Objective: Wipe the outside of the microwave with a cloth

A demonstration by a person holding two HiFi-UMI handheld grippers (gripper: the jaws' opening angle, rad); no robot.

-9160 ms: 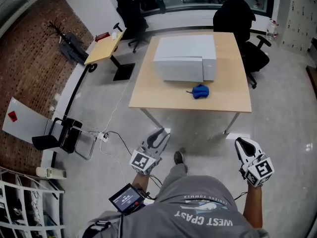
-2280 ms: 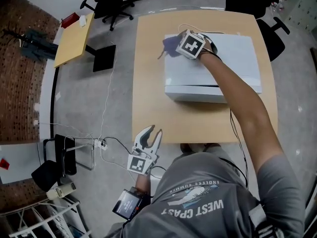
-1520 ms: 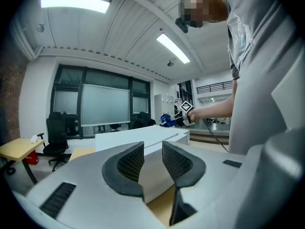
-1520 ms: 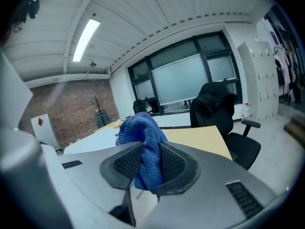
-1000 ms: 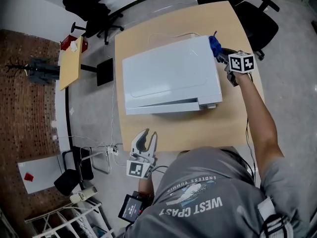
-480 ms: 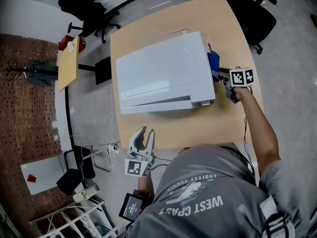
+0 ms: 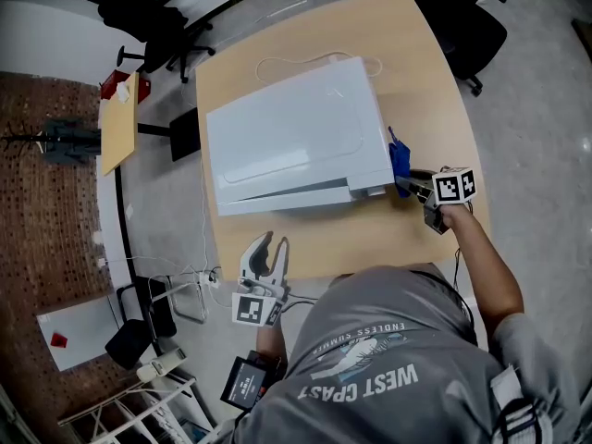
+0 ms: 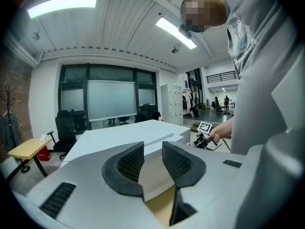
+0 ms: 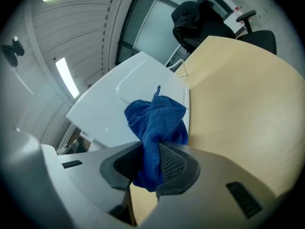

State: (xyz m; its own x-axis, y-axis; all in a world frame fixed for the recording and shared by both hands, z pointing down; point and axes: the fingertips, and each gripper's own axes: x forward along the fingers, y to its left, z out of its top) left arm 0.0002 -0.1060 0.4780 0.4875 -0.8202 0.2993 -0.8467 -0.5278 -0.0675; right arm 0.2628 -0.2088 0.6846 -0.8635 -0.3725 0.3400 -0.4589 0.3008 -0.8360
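The white microwave (image 7: 294,137) stands on the wooden table (image 7: 435,109), its front toward me. My right gripper (image 7: 413,182) is shut on the bunched blue cloth (image 7: 400,158), which lies against the microwave's right side near its front corner. In the right gripper view the cloth (image 9: 157,120) sticks out from between the jaws of the right gripper (image 9: 151,165), with the microwave (image 9: 119,99) just behind it. My left gripper (image 7: 265,251) hangs off the table's near edge. In the left gripper view it (image 8: 152,152) is open and holds nothing, with the microwave (image 8: 119,136) ahead.
A white cable (image 7: 277,61) loops behind the microwave. Black office chairs (image 7: 467,21) stand past the table's far right corner, others (image 7: 153,17) at the far left. A small wooden side table (image 7: 115,123) sits on the left. Cables and a power strip (image 7: 202,276) lie on the floor.
My right gripper has slid the cloth along the microwave's right side, from the back corner toward the front corner and toward me. The left gripper has stayed where it was.
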